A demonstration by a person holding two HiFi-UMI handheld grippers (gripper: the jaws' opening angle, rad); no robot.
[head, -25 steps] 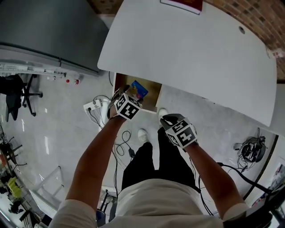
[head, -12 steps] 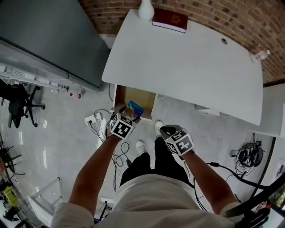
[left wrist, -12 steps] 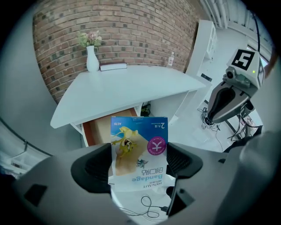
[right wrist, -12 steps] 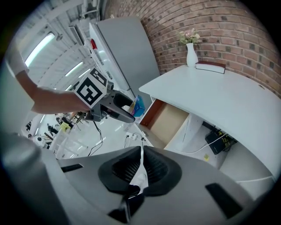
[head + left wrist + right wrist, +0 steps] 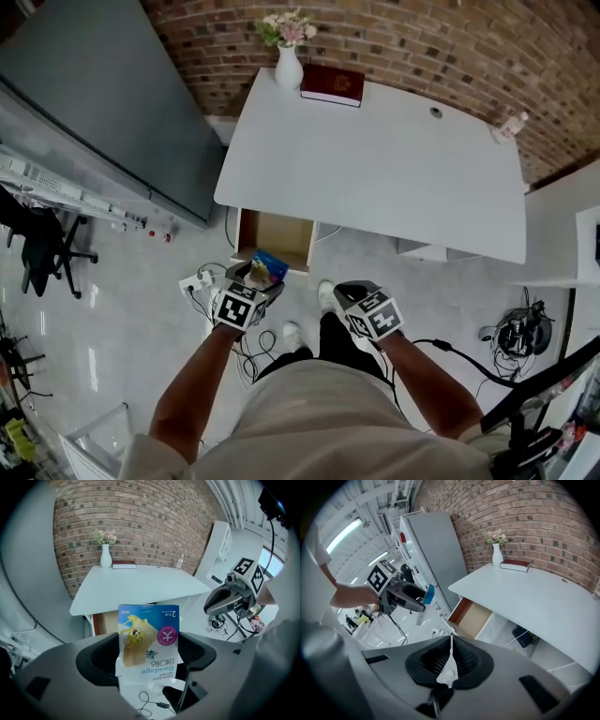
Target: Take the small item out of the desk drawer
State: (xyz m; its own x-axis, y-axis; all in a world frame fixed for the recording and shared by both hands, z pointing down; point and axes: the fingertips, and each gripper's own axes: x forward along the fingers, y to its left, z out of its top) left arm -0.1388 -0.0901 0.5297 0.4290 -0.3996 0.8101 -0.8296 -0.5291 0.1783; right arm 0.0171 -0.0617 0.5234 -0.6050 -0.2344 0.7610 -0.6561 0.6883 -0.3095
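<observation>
My left gripper is shut on a small blue and white bandage packet, held just in front of the open wooden drawer under the white desk. In the left gripper view the packet stands upright between the pads, hiding part of the drawer. My right gripper hovers over the floor to the right of the left one. Its jaws have come almost together, with nothing between them. The right gripper view shows the drawer empty inside.
On the desk's far edge stand a white vase of flowers, a dark red book and a small bottle. A grey cabinet stands to the left. A power strip with cables lies on the floor by the drawer.
Both grippers have drawn back from the drawer toward my body. The bandage packet came out of the drawer with the left gripper. More of the desk and wall has come into view.
</observation>
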